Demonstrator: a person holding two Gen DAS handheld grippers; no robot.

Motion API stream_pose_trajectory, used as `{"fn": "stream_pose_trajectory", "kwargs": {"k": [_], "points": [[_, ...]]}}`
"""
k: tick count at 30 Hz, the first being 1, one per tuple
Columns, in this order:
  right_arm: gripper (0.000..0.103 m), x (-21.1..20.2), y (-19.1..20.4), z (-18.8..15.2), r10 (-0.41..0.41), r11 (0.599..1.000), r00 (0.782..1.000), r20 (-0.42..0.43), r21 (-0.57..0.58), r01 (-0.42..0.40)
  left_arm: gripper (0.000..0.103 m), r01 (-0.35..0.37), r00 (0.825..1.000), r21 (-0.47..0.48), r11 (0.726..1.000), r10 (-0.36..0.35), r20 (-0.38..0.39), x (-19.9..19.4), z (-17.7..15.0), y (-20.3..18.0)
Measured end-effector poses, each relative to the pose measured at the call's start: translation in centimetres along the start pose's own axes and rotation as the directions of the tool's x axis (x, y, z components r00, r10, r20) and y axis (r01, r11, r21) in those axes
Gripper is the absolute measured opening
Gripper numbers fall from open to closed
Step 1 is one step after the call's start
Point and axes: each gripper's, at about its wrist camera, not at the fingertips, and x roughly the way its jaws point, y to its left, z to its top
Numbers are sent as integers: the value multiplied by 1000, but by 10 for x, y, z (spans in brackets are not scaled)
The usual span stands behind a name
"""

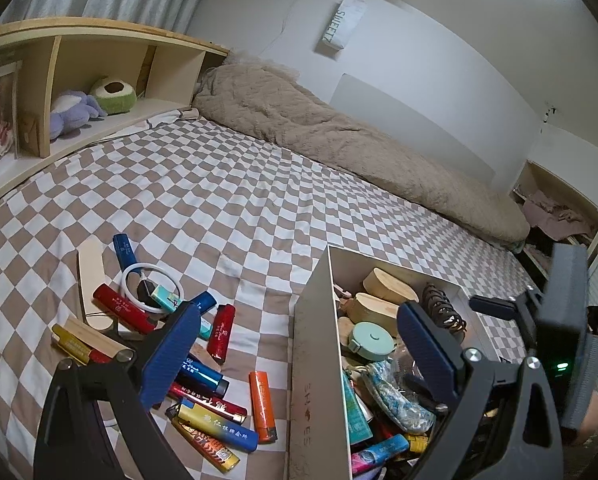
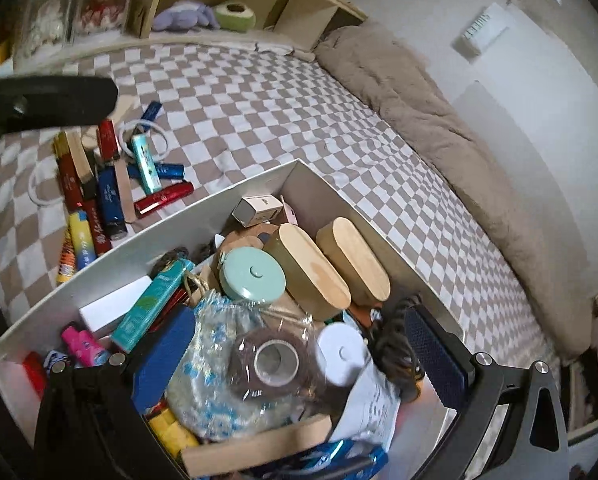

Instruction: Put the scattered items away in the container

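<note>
tape roll (image 2: pixel 274 361), full box (image 2: pixel 147 240), lighters (image 1: pixel 219 432) outside

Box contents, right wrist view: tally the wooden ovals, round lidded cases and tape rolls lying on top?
Wooden ovals: 2
Round cases, one mint, one white: 2
Tape roll: 1
Total: 5

Your scattered lighters (image 1: pixel 203 376) lie on the bed (image 1: pixel 239 200) at lower left of the left wrist frame, with the box (image 1: pixel 311 360) just to their right. Behind, the blanket (image 1: pixel 339 136) runs along the wall, and the shelf (image 1: pixel 99 80) sits upper left.
</note>
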Motion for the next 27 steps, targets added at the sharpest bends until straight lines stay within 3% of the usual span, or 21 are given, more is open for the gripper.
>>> {"fn": "stream_pose_trajectory", "kwargs": {"k": [6,14,27], "points": [[103,-23,-22,-22,5,987,999,53,162,-14,100,1,1000,16,1000,-1,-1,0,-1,-4],[103,-57,-43,-55,-114,939,979,167,341,51,100,-2,1000,74,997,2,-9,2,-7,-20],[103,-72,-57,-100,-202,856,959,201,512,73,100,1,1000,150,989,1,-13,2,-19,-39]]}}
